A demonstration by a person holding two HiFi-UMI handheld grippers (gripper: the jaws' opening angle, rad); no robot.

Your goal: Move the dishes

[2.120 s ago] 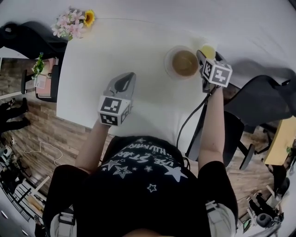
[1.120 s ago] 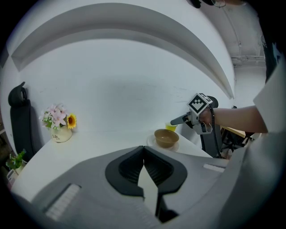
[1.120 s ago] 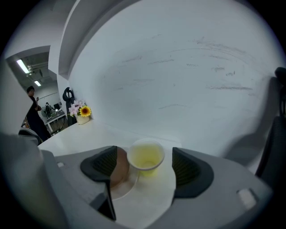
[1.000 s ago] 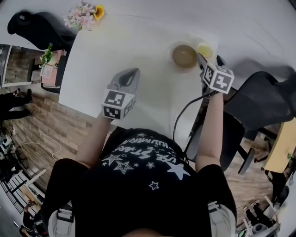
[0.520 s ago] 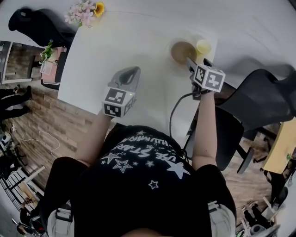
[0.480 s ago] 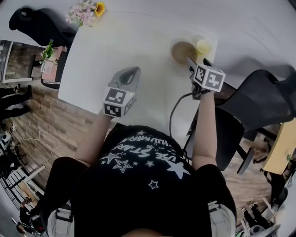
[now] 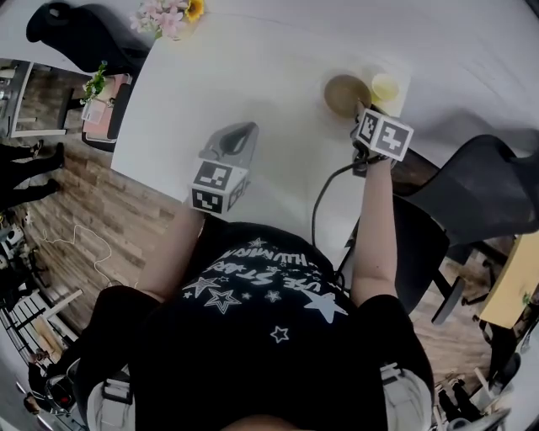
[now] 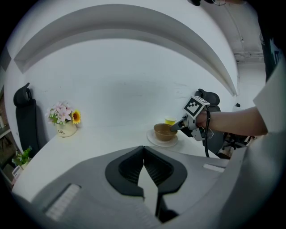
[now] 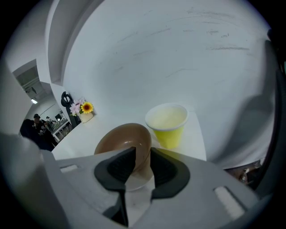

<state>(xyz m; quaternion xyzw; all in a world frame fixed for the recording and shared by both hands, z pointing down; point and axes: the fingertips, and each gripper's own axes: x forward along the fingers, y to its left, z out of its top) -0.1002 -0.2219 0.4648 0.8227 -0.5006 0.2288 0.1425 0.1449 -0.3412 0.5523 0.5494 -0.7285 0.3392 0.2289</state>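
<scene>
Head view: a person in a black star-print shirt stands at a white rectangular table [image 7: 253, 76]. The left gripper [image 7: 238, 135] hangs over the table's near part, well apart from the dishes. The right gripper [image 7: 360, 111] reaches to the far right corner, where its tips meet the near rim of a round brown bowl [image 7: 344, 91]. A small yellow paper cup [image 7: 385, 86] stands just beside the bowl on its right. A little vase of pink and yellow flowers [image 7: 173, 13] stands at the far left corner.

Left gripper view: the left gripper's [image 8: 144, 150] dark pads touch at their tips with nothing between them. Across the table the brown bowl [image 8: 163, 131] sits on a white round plate [image 8: 152, 137], and the right gripper [image 8: 175, 128] is at the bowl's right rim.

Right gripper view: the right gripper [image 9: 140, 154] has its two pads drawn in on the bowl's [image 9: 120, 138] near wall, one on each side of it. The plate [image 9: 136, 184] shows beneath the bowl. The yellow cup [image 9: 169, 123] stands close behind on the right; I cannot tell if it touches the bowl.
</scene>
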